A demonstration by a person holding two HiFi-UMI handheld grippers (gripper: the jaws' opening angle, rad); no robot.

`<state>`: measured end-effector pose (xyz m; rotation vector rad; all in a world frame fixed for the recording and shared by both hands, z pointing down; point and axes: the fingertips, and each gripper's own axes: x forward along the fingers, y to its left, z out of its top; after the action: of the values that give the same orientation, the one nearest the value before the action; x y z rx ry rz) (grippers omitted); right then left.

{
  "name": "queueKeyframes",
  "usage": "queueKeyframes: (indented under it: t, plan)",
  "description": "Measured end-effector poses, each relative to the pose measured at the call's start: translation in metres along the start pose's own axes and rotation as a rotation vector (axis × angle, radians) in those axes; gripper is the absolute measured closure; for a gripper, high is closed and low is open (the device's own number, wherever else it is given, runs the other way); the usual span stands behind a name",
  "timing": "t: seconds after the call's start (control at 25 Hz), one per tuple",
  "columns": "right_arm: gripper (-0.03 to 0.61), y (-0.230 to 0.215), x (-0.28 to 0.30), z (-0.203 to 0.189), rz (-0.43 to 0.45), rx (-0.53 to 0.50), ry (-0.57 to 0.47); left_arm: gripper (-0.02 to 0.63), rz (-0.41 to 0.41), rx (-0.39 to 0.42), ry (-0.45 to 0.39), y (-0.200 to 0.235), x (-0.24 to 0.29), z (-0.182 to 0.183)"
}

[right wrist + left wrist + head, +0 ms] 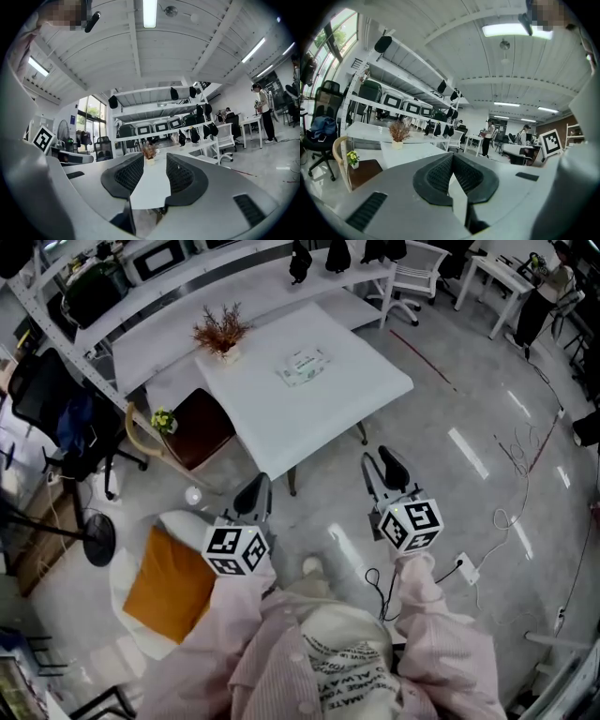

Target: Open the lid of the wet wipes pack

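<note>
Task was not yet started: wet wipes pack was seen untouched on the table, lid unopened, well apart from both tongs; left tongs were closed on nothing, right tongs narrowly parted, empty

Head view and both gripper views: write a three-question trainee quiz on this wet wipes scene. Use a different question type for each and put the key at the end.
1. True or false: the wet wipes pack lies on the white table, touched by neither the left gripper nor the right gripper.
2. Multiple choice: what else stands on that table? A) a dried plant in a pot; B) a laptop; C) a mug.
3. Fill in: in its own view, the right gripper's jaws stand ___, with nothing held between them.

Key: 1 true; 2 A; 3 apart.
</note>
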<state>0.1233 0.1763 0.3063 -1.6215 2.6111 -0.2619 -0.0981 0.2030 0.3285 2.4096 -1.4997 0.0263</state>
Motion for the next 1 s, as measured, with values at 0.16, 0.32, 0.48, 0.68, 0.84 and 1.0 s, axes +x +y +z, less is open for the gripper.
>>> queueKeyframes:
  t: [0.16,0.32,0.48,0.68,0.84,1.0]
  plan:
    - [0.457,-0.010,0.022,-0.002,-0.019,0.004,0.001,0.617,-0.026,-0.002,0.005,0.012,0.027,0.004]
    - [0.459,-0.014,0.037,-0.004,-0.023,0.000,0.006,0.617,-0.049,-0.005,0.002,0.019,0.047,0.008]
    - [0.459,-0.018,0.049,-0.003,-0.023,-0.008,0.010,0.617,-0.060,-0.005,-0.005,0.026,0.060,0.013]
    - [0.459,-0.024,0.063,0.000,-0.021,-0.013,0.011,0.617,-0.067,-0.015,-0.005,0.033,0.074,0.017]
    - [0.459,-0.031,0.077,-0.002,-0.018,-0.010,0.010,0.617,-0.063,-0.013,-0.006,0.040,0.086,0.018]
    - [0.459,-0.042,0.099,-0.007,-0.005,-0.003,0.019,0.617,-0.053,-0.011,0.003,0.049,0.103,0.017]
